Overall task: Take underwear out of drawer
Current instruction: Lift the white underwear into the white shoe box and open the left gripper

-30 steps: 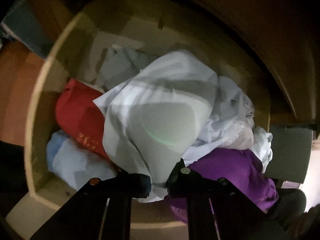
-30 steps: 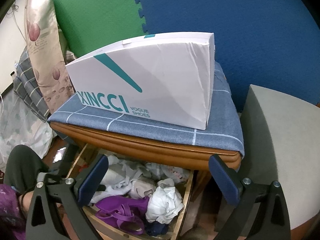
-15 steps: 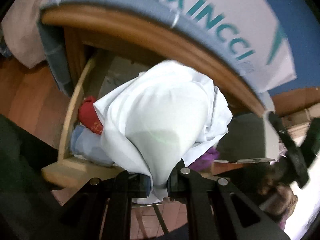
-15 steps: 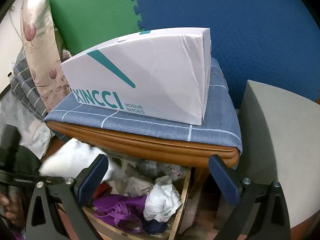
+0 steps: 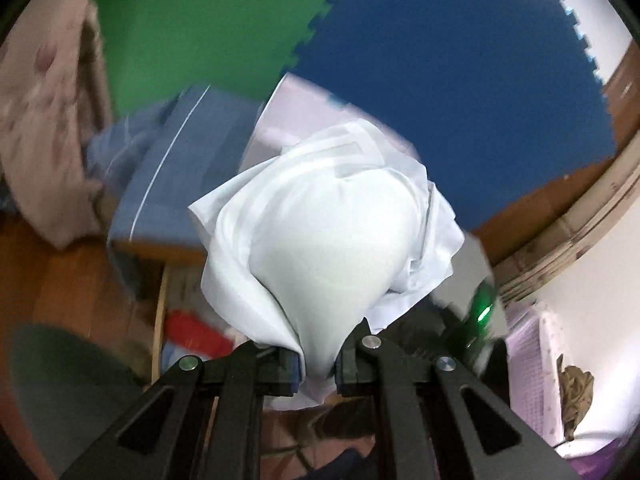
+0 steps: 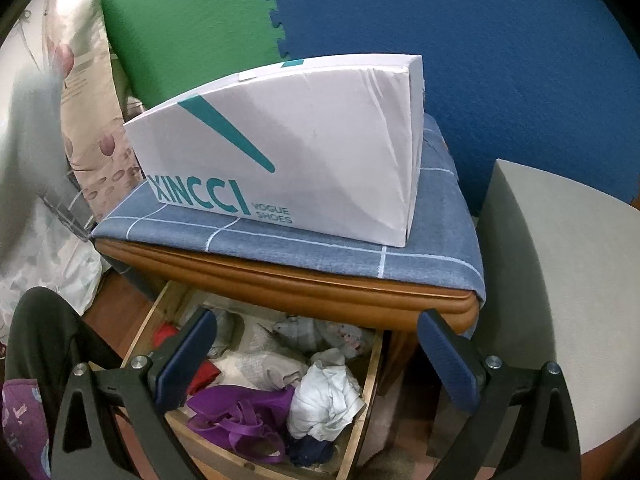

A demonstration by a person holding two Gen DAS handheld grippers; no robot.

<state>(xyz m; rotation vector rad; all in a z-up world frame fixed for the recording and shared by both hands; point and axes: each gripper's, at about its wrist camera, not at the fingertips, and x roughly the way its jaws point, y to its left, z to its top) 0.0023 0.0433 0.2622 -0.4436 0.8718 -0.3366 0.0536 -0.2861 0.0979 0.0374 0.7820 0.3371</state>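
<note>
One white underwear (image 5: 320,236), left-wrist view only

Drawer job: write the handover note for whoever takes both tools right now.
Left tool: shut on the white underwear, held up in the air, out of the drawer.
Right tool: open, holding nothing, above the drawer's front.
Drawer: open under the stand, with a purple garment, a white crumpled piece and a red item inside.
Done: one piece lifted out.
Left: set it down; likely take more.
</note>
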